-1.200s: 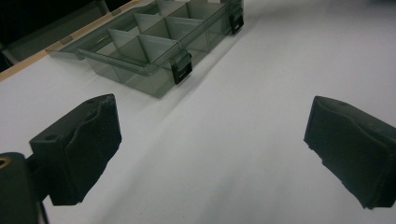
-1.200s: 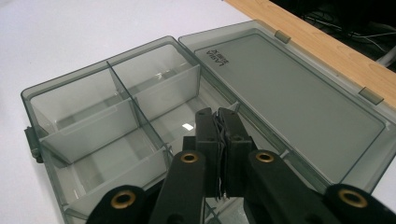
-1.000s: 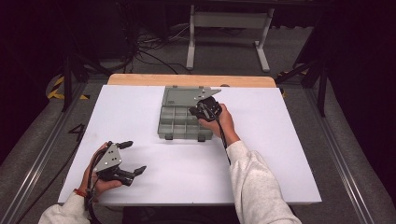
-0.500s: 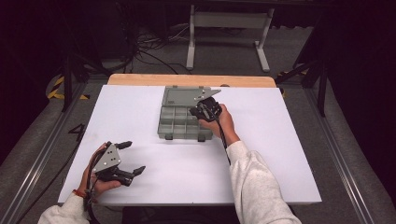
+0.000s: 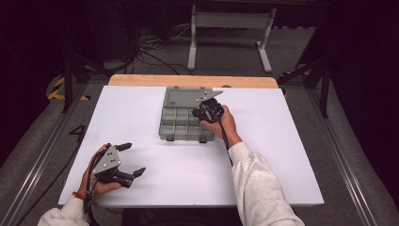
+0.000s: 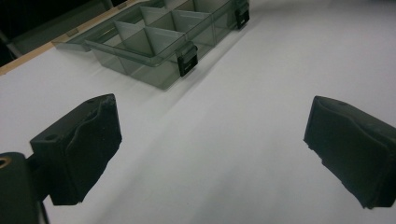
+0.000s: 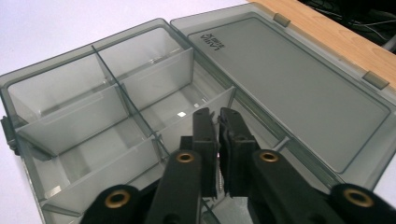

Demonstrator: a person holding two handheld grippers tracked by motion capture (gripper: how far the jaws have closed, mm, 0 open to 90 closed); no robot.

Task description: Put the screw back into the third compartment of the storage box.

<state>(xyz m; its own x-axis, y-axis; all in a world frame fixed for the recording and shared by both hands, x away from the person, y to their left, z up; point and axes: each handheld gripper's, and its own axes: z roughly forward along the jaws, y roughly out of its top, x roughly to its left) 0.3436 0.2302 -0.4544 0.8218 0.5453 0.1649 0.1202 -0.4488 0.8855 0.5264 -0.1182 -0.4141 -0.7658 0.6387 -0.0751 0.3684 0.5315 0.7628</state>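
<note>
A grey translucent organiser box is set open at the far middle of the white table, its lid laid flat behind the compartments toward the wooden edge. The compartments appear empty; two black latches are seen on the near wall.

The right gripper is held over the box's right-hand compartments, tips dipped toward a divider. Its jaws are brought nearly together; a thin upright piece, possibly a divider or a screw, seems to be pinched low between them, but this cannot be confirmed.

Judgement: work on a divider or a small part in that compartment is in hand. The grip is best kept square to the slot, with any movement made straight along it so the thin walls are not levered.

The left gripper is held at the near left of the table, jaws wide apart and empty, well apart from the box.
</note>
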